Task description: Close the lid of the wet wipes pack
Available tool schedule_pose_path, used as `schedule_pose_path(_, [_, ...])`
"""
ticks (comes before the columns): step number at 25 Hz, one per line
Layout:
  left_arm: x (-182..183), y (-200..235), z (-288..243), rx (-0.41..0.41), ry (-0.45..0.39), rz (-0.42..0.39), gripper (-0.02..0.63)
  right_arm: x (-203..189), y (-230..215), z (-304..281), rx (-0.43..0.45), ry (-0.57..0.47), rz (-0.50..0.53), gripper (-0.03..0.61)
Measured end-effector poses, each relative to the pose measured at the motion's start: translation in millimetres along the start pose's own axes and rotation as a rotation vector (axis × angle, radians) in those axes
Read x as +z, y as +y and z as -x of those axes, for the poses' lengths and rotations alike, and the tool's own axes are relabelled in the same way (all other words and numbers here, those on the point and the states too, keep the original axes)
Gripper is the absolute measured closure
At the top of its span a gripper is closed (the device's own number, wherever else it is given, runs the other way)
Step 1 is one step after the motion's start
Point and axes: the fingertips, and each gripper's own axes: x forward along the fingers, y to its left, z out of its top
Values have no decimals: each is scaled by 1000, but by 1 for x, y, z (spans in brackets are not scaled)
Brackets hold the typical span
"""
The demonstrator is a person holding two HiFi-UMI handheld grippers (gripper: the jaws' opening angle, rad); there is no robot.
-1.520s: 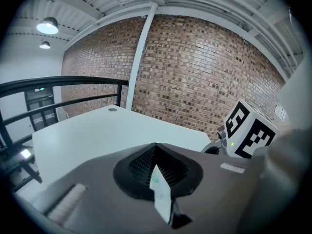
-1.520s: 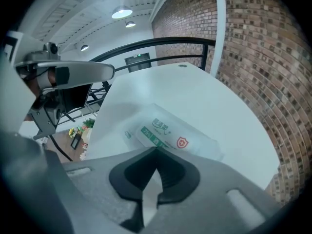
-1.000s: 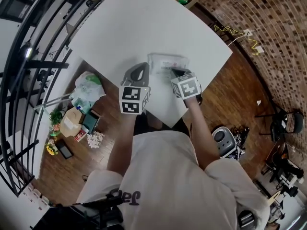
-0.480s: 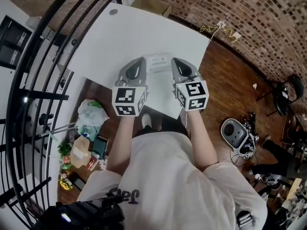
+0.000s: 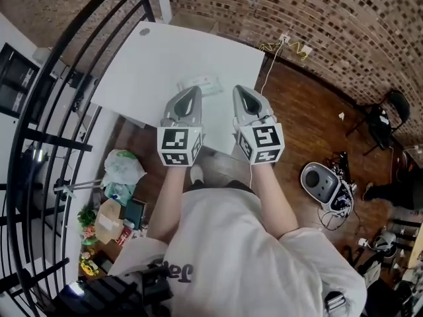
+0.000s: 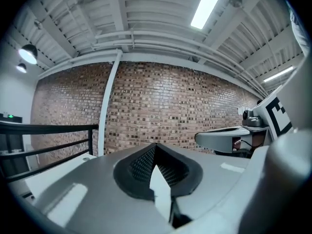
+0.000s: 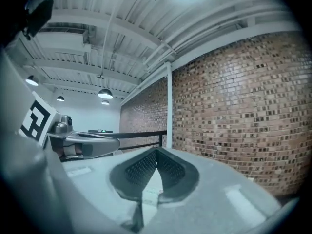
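The wet wipes pack (image 5: pixel 200 84) lies flat on the white table (image 5: pixel 152 65), small in the head view, and its lid is too small to make out. Both grippers are raised above the table's near edge, short of the pack, and neither touches it. My left gripper (image 5: pixel 190 92) is shut with nothing in it, and so is my right gripper (image 5: pixel 242 92). The left gripper view shows shut jaws (image 6: pixel 156 147) against a brick wall, with the right gripper (image 6: pixel 234 135) beside them. In the right gripper view the shut jaws (image 7: pixel 157 152) also face brick wall and ceiling.
A black railing (image 5: pixel 39 137) runs along the left. Bags and a box (image 5: pixel 109 197) lie on the wooden floor below the table. A grey round device (image 5: pixel 320 183) with cables sits on the floor at the right. A brick wall (image 5: pixel 297 12) stands behind the table.
The right gripper has left the pack's lid. Both grippers have lifted and drawn back from the pack, side by side, and now point up at the wall. The head view has swung.
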Motion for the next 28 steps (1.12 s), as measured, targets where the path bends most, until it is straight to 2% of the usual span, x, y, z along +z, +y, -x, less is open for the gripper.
schedule_pose_path(4, [-10, -45, 26, 44, 13, -7, 597, -7, -4, 56, 37, -6, -32, 591])
schedule_pose_path(6, [-17, -72, 49, 94, 22, -2, 597, -12, -5, 95, 55, -8, -79, 591])
schedule_pose_path(9, [-34, -109, 84, 197, 53, 5, 597, -23, -7, 147, 85, -1, -70, 591])
schedule_pose_path(10, [-39, -121, 91, 210, 58, 3, 597, -28, -10, 159, 91, 3, -67, 591])
schedule_pose_path(15, [-34, -160, 113, 211, 47, -15, 597, -33, -17, 190, 124, 16, -63, 591])
schedule_pose_path(22, [2, -168, 120, 187, -22, -55, 598, -3, -13, 198, 115, -24, -8, 591])
schedule_pose_path(28, [11, -166, 125, 160, -42, -50, 597, 12, -7, 201, 94, -47, 9, 591])
